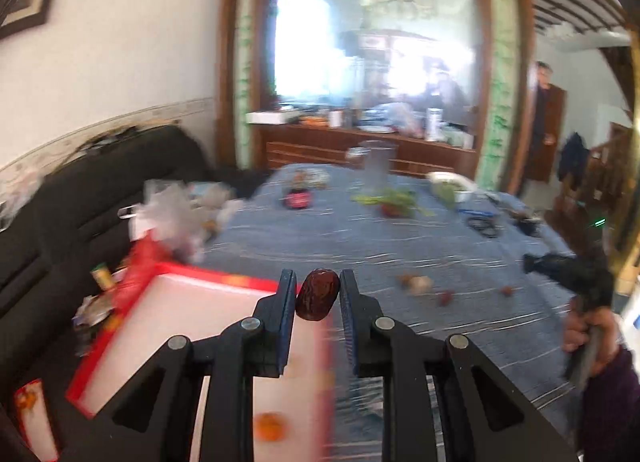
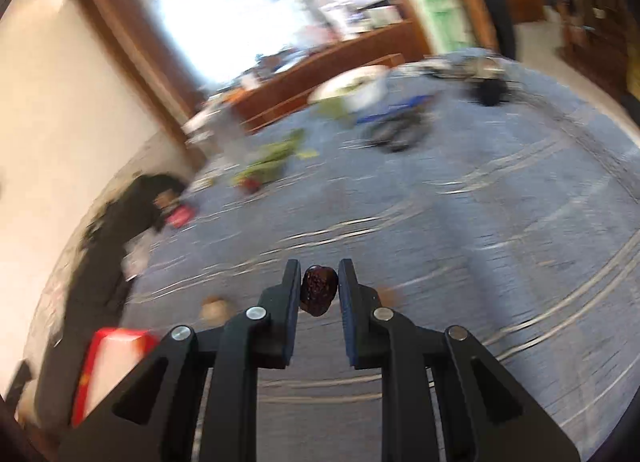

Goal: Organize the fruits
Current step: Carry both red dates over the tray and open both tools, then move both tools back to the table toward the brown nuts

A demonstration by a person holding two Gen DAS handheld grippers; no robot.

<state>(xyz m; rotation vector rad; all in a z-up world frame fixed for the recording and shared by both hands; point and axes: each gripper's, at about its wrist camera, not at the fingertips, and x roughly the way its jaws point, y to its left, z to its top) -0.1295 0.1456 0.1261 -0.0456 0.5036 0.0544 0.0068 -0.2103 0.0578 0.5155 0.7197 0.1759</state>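
Both grippers [image 1: 318,294] [image 2: 319,289] (blurred views) apparently clamp 1 date [image 1: 317,299] [image 2: 318,290] each.

1. Your left wrist view looks forward along its fingers, level, from close above the red box [image 1: 192,326] at the table's [image 1: 400,229] near left edge.
2. Your right wrist view sits low over the table [image 2: 460,229], rolled sideways (heavily blurred).
3. Both views share the blue tabletop, the box [image 2: 108,358] and the far mirror [image 1: 376,49].

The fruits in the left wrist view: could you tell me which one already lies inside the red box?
The orange fruit on the white floor of the red box; the others are held or lie on the blue cloth.
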